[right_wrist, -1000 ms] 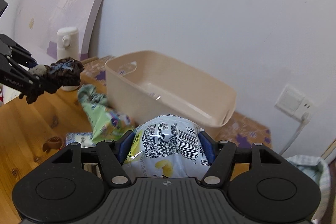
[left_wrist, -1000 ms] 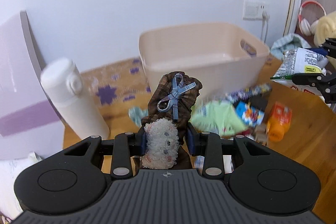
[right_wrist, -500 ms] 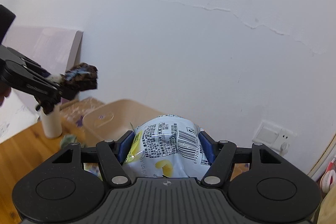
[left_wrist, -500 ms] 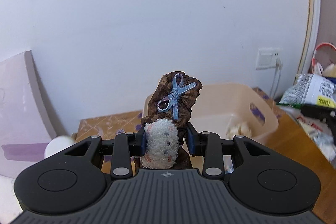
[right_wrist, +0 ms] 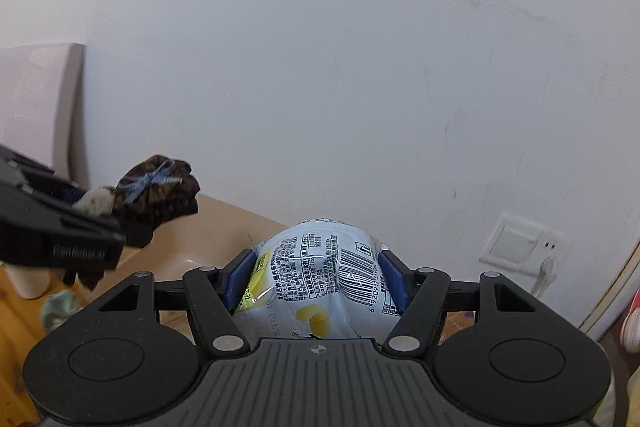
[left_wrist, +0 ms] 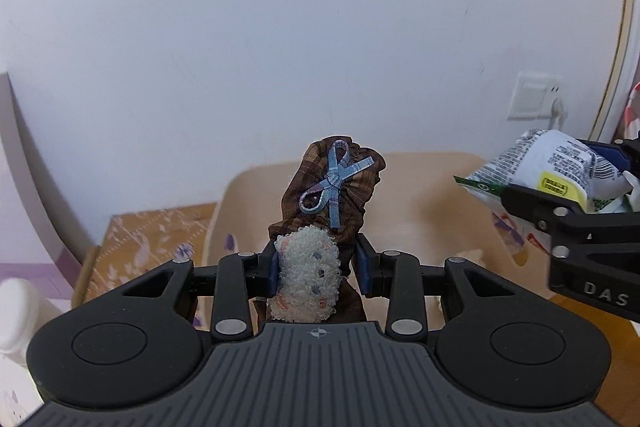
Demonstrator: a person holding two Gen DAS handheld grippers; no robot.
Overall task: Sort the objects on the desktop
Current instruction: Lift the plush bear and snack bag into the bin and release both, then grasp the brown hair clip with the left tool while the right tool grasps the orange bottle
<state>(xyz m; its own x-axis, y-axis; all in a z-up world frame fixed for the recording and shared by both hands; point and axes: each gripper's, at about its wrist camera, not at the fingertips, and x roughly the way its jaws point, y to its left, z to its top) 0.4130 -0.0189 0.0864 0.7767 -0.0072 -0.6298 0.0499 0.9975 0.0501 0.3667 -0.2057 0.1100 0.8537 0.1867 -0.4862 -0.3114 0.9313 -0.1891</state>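
Note:
My left gripper (left_wrist: 319,263) is shut on a brown plaid scrunchie (left_wrist: 332,191) with a blue bow and a white fuzzy bear, held in the air in front of the beige plastic bin (left_wrist: 432,195). My right gripper (right_wrist: 316,275) is shut on a white snack bag (right_wrist: 320,279) with a barcode, also held up over the bin (right_wrist: 224,227). The right gripper with the bag (left_wrist: 548,171) shows at the right of the left wrist view. The left gripper with the scrunchie (right_wrist: 160,191) shows at the left of the right wrist view.
A white wall fills the background. A wall socket (left_wrist: 534,101) with a plugged cable is at the right. A white bottle (left_wrist: 16,311) and a purple-white board (left_wrist: 24,187) stand at the left. A floral mat (left_wrist: 152,239) lies left of the bin on the wooden table.
Both grippers have lifted and moved closer to the bin with their objects still gripped. The loose items on the table have dropped out of view.

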